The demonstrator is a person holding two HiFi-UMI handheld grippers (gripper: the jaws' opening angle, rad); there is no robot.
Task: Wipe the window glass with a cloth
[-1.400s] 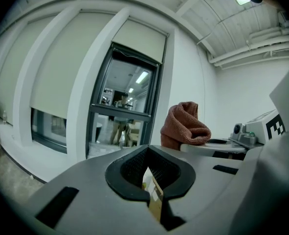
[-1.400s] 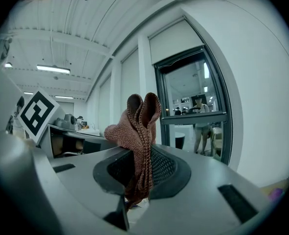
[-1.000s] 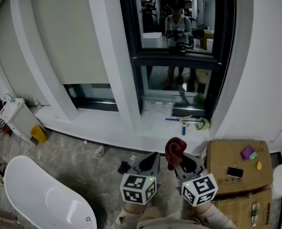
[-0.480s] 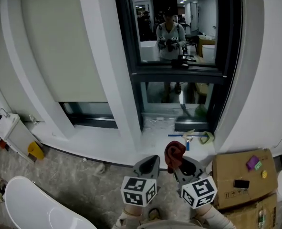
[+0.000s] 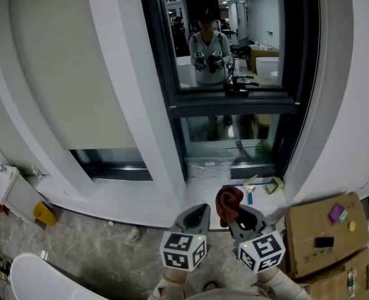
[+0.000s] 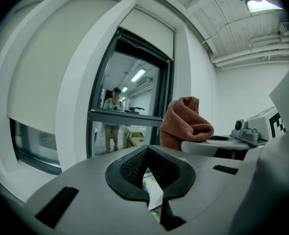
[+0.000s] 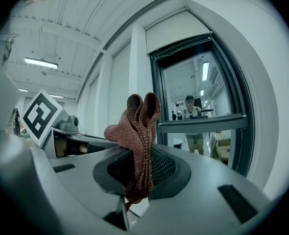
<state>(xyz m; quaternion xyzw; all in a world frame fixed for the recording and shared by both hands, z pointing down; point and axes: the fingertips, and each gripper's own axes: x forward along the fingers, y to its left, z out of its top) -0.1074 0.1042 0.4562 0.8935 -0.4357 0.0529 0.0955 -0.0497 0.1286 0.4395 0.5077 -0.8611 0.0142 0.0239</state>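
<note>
A dark-framed window (image 5: 234, 49) rises ahead, its upper glass pane (image 5: 228, 30) reflecting the person who holds the grippers. A lower pane (image 5: 234, 136) sits under the crossbar. My right gripper (image 5: 237, 216) is shut on a folded reddish-brown cloth (image 5: 228, 202), which sticks up from between the jaws (image 7: 140, 131). The left gripper (image 5: 196, 216) hangs beside it, shut with nothing in it (image 6: 146, 173); the cloth (image 6: 186, 124) shows at its right. Both grippers are low, well short of the glass.
A white sill (image 5: 209, 180) below the window carries a blue-handled squeegee (image 5: 250, 189) and a rag. Cardboard boxes (image 5: 321, 230) stand at the right. White pillars (image 5: 122, 80) flank the window; a white tub (image 5: 40, 280) and yellow item (image 5: 44, 214) lie at the left.
The view has tilted up and nearer to the window, so more of the upper glass shows. Both grippers stay side by side with the cloth still held in the right one.
</note>
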